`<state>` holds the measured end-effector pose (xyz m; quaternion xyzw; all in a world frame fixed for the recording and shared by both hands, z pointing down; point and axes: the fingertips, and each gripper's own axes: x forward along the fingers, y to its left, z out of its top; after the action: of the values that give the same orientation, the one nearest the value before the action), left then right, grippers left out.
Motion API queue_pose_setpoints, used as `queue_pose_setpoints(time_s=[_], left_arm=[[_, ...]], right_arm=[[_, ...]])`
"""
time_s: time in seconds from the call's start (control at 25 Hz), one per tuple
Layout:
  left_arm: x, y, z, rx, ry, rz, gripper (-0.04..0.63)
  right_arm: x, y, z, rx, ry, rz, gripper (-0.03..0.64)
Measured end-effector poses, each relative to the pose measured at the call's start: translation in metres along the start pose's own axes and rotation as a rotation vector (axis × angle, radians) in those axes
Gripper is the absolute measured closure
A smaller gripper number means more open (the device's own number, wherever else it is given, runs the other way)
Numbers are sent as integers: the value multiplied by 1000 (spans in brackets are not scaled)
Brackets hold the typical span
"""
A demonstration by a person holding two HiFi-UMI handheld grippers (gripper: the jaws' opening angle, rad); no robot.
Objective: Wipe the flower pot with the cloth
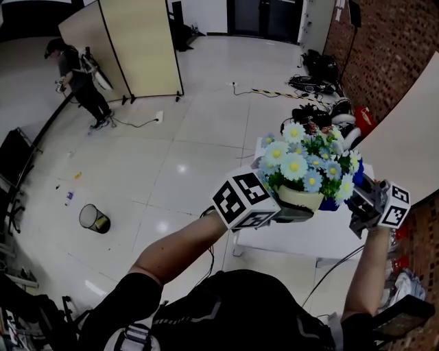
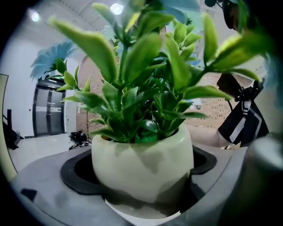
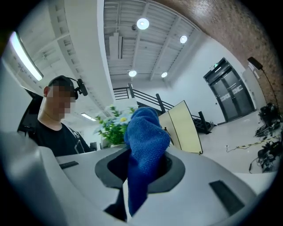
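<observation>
The left gripper [image 1: 287,213] squeezes the cream flower pot [image 2: 141,167], held up over the white table [image 1: 295,238]. Just right of the pot, the right gripper [image 1: 365,203] pinches the blue cloth [image 3: 143,141]. Far left of the pot sits 1 bin [image 1: 94,219]. Flowers [image 1: 302,161] hide the pot's top.

Glossy white tile floor [image 1: 180,147] with a wire bin [image 1: 94,219] and loose cables [image 1: 274,92]. Brick wall [image 1: 391,48] down the right, beige folding screen [image 1: 137,48] further back, dark double doors [image 1: 264,17] behind. White table [image 1: 288,240] up close. Round ceiling lights [image 3: 142,24] overhead.
</observation>
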<state>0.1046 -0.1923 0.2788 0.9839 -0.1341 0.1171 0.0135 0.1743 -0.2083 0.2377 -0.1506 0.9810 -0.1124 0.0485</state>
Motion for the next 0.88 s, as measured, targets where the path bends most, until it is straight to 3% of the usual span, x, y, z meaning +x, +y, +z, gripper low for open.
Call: queue_pose_setpoints(time_s=[0.2, 0.4, 0.52, 0.72, 0.88], left_arm=[[2, -19, 20, 24, 9, -54, 14], [8, -31, 15, 41, 12, -60, 14], [-3, -18, 15, 15, 5, -46, 14], [-9, 2, 7, 3, 15, -14, 14], [1, 11, -2, -16, 14, 4, 14]], right_arm=[[22, -31, 8, 51, 43, 31, 548], [32, -10, -9, 98, 84, 215, 548], [34, 0, -4, 125, 78, 274, 547], [27, 23, -8, 103, 76, 274, 548], [19, 42, -18, 58, 47, 215, 547]])
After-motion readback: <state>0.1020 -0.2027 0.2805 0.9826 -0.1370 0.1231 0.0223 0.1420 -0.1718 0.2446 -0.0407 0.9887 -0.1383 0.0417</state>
